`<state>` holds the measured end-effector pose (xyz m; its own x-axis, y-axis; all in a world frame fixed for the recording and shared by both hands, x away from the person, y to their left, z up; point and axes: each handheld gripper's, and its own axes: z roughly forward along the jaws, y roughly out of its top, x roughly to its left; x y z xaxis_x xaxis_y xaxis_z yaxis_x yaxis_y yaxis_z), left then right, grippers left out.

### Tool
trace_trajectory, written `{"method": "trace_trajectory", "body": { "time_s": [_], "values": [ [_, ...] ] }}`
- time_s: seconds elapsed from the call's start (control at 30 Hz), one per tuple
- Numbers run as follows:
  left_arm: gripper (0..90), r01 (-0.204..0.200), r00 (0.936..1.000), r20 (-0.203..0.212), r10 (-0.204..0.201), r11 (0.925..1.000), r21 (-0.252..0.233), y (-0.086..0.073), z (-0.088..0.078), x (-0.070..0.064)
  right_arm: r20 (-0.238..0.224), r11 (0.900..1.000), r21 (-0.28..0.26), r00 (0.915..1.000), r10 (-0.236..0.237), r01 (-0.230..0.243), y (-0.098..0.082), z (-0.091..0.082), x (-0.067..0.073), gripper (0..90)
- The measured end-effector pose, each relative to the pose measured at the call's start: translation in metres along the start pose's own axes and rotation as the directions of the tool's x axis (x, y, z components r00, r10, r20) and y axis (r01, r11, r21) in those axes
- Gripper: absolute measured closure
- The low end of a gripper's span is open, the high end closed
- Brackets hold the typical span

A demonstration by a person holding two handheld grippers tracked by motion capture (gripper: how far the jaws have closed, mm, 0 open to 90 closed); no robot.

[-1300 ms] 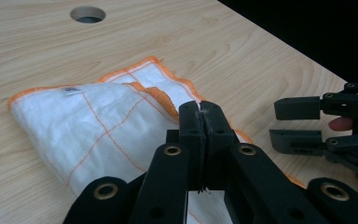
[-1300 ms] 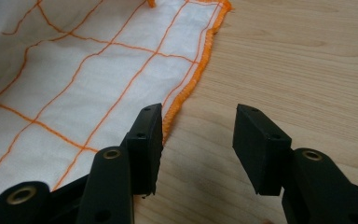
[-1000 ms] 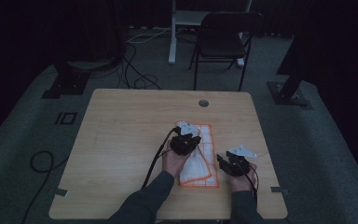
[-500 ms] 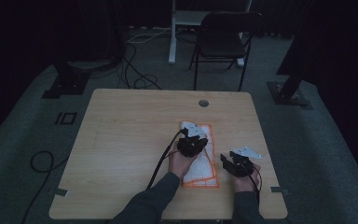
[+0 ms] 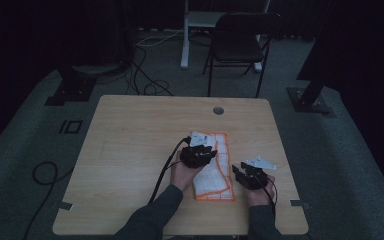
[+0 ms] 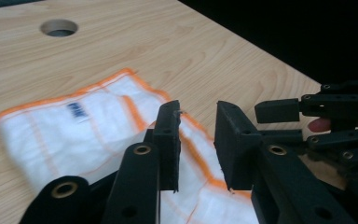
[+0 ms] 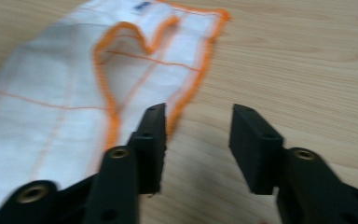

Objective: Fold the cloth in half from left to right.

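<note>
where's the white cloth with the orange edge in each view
High view: cloth lies right of centre on the table, between the two grippers.
Left gripper view: lower left, running under the jaws.
Right gripper view: upper left.
Shared landmark: its orange hem.

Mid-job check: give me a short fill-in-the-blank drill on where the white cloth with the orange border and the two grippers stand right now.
1. The white cloth with the orange border lies on the light wooden ____.
2. The left gripper has its jaws ____, having just been opening, with nothing pinched between them.
3. The right gripper hovers over the cloth's ____ edge, its jaws apart.
4. The round hole in the table lies ____ the cloth, toward the chair.

Missing words: table; open; orange; beyond
</note>
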<state>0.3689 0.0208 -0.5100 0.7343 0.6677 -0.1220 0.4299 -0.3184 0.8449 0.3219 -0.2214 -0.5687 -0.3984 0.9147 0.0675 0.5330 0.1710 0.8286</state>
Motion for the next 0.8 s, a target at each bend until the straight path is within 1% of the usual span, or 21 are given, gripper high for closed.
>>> {"method": "trace_trajectory", "body": {
  "time_s": [0.03,0.07,0.17,0.2,0.23,0.33,0.37,0.43,0.5,0.57,0.6,0.77,0.8],
  "values": [
    [70.7,-0.008,0.9998,-0.017,0.008,1.0,0.001,-0.003,-0.007,0.004,-0.012,1.0,0.002,0.9999,-0.011,0.011,0.0,0.0,0.003,61.1],
    [70.1,-0.011,0.9997,-0.024,0.011,0.9999,0.001,-0.004,-0.01,0.006,-0.033,1.0,0.004,0.9991,-0.025,0.025,0.001,0.0,0.008,63.8],
    [69.6,-0.005,0.999,-0.043,0.004,0.9999,-0.009,-0.008,-0.019,0.015,-0.059,0.999,0.013,0.9971,-0.049,0.049,0.0,0.0,0.016,65.5],
    [69.4,0.002,0.9984,-0.057,-0.002,0.9999,-0.013,-0.012,-0.024,0.019,-0.066,0.998,0.018,0.9964,-0.054,0.055,-0.001,0.0,0.019,65.5],
    [69.1,0.003,0.998,-0.063,-0.004,0.9999,-0.013,-0.013,-0.027,0.022,-0.077,0.998,0.024,0.995,-0.064,0.066,-0.002,0.0,0.024,65.9],
    [68.6,0.009,0.9971,-0.075,-0.01,0.9999,-0.014,-0.018,-0.031,0.026,-0.091,0.996,0.04,0.9927,-0.079,0.083,-0.004,0.004,0.031,67.1],
    [68.5,0.005,0.9968,-0.08,-0.005,0.9999,-0.011,-0.019,-0.032,0.028,-0.098,0.995,0.045,0.9917,-0.083,0.088,-0.005,0.005,0.033,67.5],
    [68.3,0.005,0.9966,-0.082,-0.006,0.9999,-0.012,-0.021,-0.034,0.028,-0.099,0.994,0.053,0.9909,-0.091,0.097,-0.006,0.008,0.036,67.3],
    [68.2,0.004,0.9956,-0.093,-0.006,0.9998,-0.018,-0.023,-0.035,0.028,-0.09,0.994,0.064,0.9922,-0.087,0.093,-0.007,0.011,0.039,65.2],
    [68.2,0.015,0.9957,-0.09,-0.018,0.9995,-0.026,-0.024,-0.036,0.029,-0.09,0.993,0.077,0.993,-0.077,0.084,-0.008,0.014,0.04,65.0],
    [68.2,0.012,0.9955,-0.093,-0.014,0.9996,-0.026,-0.025,-0.036,0.029,-0.09,0.993,0.079,0.9925,-0.084,0.091,-0.009,0.015,0.041,65.2],
    [67.9,0.007,0.9956,-0.093,-0.01,0.9997,-0.024,-0.026,-0.036,0.027,-0.098,0.991,0.078,0.9897,-0.105,0.112,-0.009,0.015,0.045,77.3],
    [67.9,0.007,0.9956,-0.093,-0.01,0.9997,-0.024,-0.026,-0.036,0.027,-0.098,0.991,0.078,0.9897,-0.105,0.112,-0.009,0.015,0.045,77.3]
  ]
}}
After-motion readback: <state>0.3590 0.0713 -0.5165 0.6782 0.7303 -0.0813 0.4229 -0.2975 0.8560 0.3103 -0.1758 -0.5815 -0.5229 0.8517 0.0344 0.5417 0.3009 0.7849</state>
